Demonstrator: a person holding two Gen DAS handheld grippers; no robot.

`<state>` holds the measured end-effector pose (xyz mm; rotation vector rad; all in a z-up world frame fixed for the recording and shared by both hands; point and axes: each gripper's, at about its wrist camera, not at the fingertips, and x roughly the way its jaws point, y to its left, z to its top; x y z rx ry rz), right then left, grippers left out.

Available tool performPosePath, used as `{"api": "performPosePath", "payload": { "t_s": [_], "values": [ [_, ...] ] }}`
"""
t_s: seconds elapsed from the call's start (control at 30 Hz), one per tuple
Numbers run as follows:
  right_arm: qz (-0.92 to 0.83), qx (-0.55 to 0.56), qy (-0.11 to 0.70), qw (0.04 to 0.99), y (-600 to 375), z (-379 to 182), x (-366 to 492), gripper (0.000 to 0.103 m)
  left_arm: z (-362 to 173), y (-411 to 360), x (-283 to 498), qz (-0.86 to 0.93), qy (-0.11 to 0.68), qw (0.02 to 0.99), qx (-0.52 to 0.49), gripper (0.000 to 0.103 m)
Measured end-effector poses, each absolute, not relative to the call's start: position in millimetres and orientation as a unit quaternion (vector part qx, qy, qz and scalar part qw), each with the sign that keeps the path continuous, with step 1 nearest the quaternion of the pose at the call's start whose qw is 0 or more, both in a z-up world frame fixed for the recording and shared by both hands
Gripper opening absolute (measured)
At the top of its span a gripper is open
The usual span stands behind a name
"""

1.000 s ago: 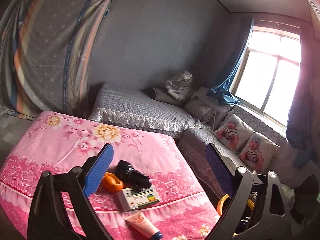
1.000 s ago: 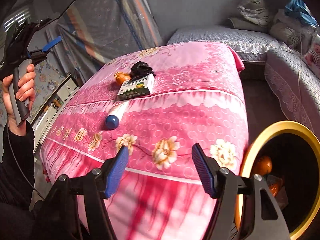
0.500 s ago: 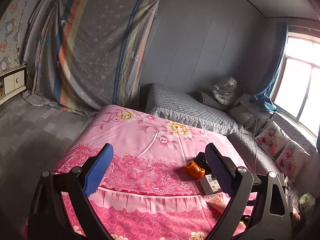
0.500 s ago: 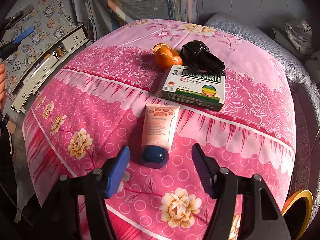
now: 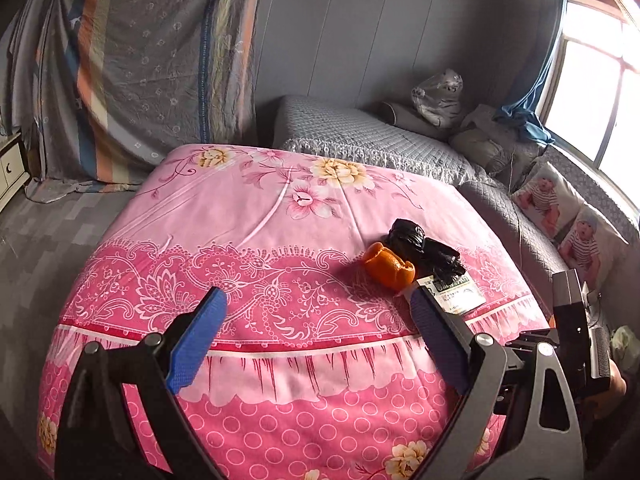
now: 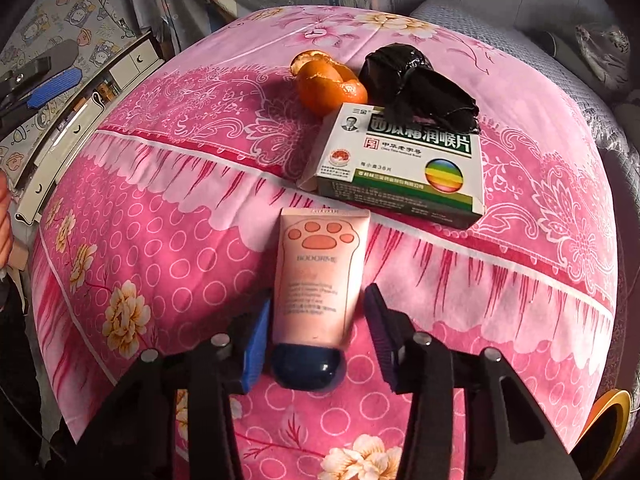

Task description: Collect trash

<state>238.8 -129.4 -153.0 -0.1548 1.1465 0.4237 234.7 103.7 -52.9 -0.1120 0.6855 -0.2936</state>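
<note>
A pink tube with a paw print and a dark blue cap lies on the pink flowered bedcover. My right gripper straddles its lower end. Its jaws are closing, the left pad is at the tube's edge and a small gap shows at the right pad. Behind the tube sit a white and green medicine box, an orange peel and a crumpled black bag. My left gripper hangs open over the bedcover with nothing between its fingers, left of the peel, bag and box.
A yellow-rimmed bin shows at the lower right beside the bed. A white drawer cabinet stands to the left. A grey sofa with cushions runs behind the bed, under a window. A striped sheet hangs on the wall.
My right gripper came down over the tube and its jaws narrowed around it. The left gripper sank toward the bedcover and its view swung, so the trash items now sit right of its fingers.
</note>
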Motion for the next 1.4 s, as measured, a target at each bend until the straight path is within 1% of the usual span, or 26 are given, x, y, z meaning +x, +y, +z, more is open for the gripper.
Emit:
{"api": "performPosePath", "payload": {
  "t_s": [0.23, 0.4, 0.57, 0.8, 0.87, 0.9, 0.93, 0.97, 1.0, 1.03, 1.07, 1.17, 1.27, 1.4],
  "values": [
    [0.204, -0.043, 0.513, 0.832, -150, -141, 227, 0.038, -78, 55, 279, -0.164, 0.392, 0.905, -0.016, 0.088],
    [0.223, -0.011, 0.491, 0.842, -176, -121, 195, 0.038, -98, 33, 320, -0.174, 0.434, 0.883, -0.035, 0.088],
    [0.242, 0.021, 0.481, 0.842, -198, -112, 157, 0.038, -122, 22, 363, -0.175, 0.478, 0.858, -0.065, 0.088],
    [0.247, 0.073, 0.466, 0.847, -232, -106, 127, 0.038, -143, 9, 388, -0.167, 0.499, 0.848, -0.066, 0.086],
    [0.243, 0.085, 0.460, 0.850, -241, -105, 122, 0.038, -142, 6, 388, -0.167, 0.495, 0.851, -0.061, 0.078],
    [0.242, 0.090, 0.459, 0.850, -243, -104, 121, 0.038, -141, 4, 389, -0.169, 0.493, 0.851, -0.061, 0.076],
    [0.241, 0.094, 0.457, 0.851, -246, -104, 119, 0.039, -141, 3, 389, -0.171, 0.492, 0.851, -0.061, 0.070],
    [0.241, 0.099, 0.455, 0.851, -247, -104, 118, 0.039, -141, 0, 389, -0.174, 0.491, 0.851, -0.061, 0.061],
    [0.243, 0.104, 0.454, 0.851, -248, -103, 117, 0.039, -140, -2, 389, -0.176, 0.491, 0.851, -0.060, 0.057],
    [0.246, 0.110, 0.453, 0.850, -250, -103, 116, 0.038, -141, -6, 389, -0.176, 0.490, 0.852, -0.056, 0.047],
    [0.250, 0.118, 0.453, 0.848, -249, -104, 116, 0.038, -143, -12, 388, -0.176, 0.491, 0.852, -0.046, 0.042],
    [0.256, 0.130, 0.447, 0.847, -248, -100, 111, 0.038, -141, -27, 379, -0.165, 0.470, 0.867, -0.001, 0.037],
    [0.261, 0.130, 0.440, 0.849, -247, -94, 103, 0.038, -133, -17, 372, -0.173, 0.462, 0.870, -0.023, 0.030],
    [0.262, 0.130, 0.434, 0.852, -248, -90, 95, 0.038, -119, 3, 354, -0.168, 0.442, 0.880, -0.045, 0.030]
  ]
}}
